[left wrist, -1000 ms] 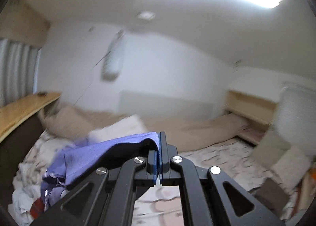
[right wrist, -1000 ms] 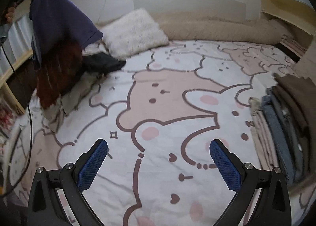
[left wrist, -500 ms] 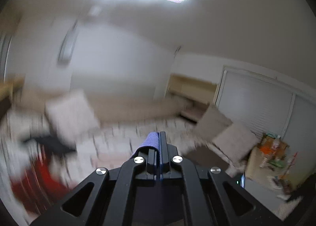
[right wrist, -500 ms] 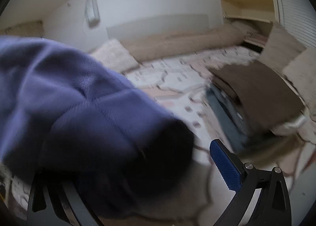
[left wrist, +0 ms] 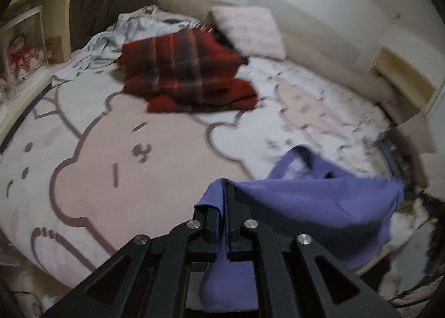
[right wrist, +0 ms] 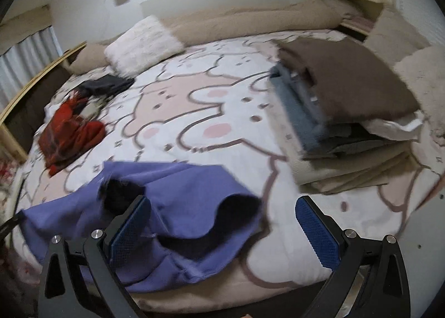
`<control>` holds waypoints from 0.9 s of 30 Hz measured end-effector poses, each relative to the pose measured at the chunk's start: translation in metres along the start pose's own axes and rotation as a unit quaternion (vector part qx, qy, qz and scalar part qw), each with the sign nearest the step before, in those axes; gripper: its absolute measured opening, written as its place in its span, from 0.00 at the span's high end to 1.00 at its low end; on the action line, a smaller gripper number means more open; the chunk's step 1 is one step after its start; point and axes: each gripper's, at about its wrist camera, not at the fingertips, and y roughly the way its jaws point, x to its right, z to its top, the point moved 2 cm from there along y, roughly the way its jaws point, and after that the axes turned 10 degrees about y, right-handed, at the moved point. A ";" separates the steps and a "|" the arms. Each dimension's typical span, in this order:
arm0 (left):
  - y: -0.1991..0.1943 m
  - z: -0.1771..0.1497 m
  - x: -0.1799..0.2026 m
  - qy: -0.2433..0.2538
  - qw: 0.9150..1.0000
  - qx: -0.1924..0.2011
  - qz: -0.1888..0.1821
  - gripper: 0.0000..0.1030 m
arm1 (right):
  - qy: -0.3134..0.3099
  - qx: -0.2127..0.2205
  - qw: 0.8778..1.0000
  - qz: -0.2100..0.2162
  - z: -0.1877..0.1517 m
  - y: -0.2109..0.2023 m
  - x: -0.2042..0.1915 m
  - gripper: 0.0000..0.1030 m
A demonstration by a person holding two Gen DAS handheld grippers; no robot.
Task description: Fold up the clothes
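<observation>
A purple garment (left wrist: 319, 201) trails to the right from my left gripper (left wrist: 224, 190) and sags onto the bear-print bed cover (left wrist: 111, 165). The left jaws are opening, but a fold of the cloth is still pinched between them. In the right wrist view the same purple garment (right wrist: 180, 193) lies rumpled along the near edge of the bed, a dark opening facing me. My right gripper (right wrist: 222, 204) hovers over that edge, open wide; its left finger stands over the cloth and nothing is gripped.
A red plaid garment (left wrist: 189, 73) lies crumpled at the far left of the bed beside a pale grey one (left wrist: 111, 40) and a dark one (right wrist: 105, 86). A stack of folded clothes (right wrist: 333, 123) sits at the right. A white pillow (right wrist: 141, 42) lies at the head.
My left gripper came down from high up, bringing the purple garment onto the bed. Half a second ago the cloth filled the right wrist view; now it lies below the open right gripper.
</observation>
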 end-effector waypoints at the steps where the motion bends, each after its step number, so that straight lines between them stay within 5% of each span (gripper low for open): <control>1: 0.004 -0.001 0.000 0.004 1.000 -0.005 0.001 0.82 | -0.009 -0.010 1.000 0.009 -0.003 0.003 -0.004 0.00; 11: 0.010 -0.008 -0.011 0.032 0.999 -0.034 0.020 0.33 | -0.090 -0.056 0.990 0.093 -0.017 0.039 -0.067 0.00; 18: -0.021 -0.017 -0.065 -0.056 0.997 -0.014 0.051 0.31 | -0.113 -0.111 0.972 0.175 -0.002 0.092 -0.118 0.00; 22: -0.026 -0.005 -0.058 -0.036 0.998 0.007 0.058 0.31 | -0.109 -0.154 0.962 0.196 0.006 0.124 -0.128 0.01; 27: -0.014 0.015 -0.024 0.010 0.998 0.043 0.036 0.30 | -0.094 -0.213 0.950 0.207 0.007 0.157 -0.126 0.33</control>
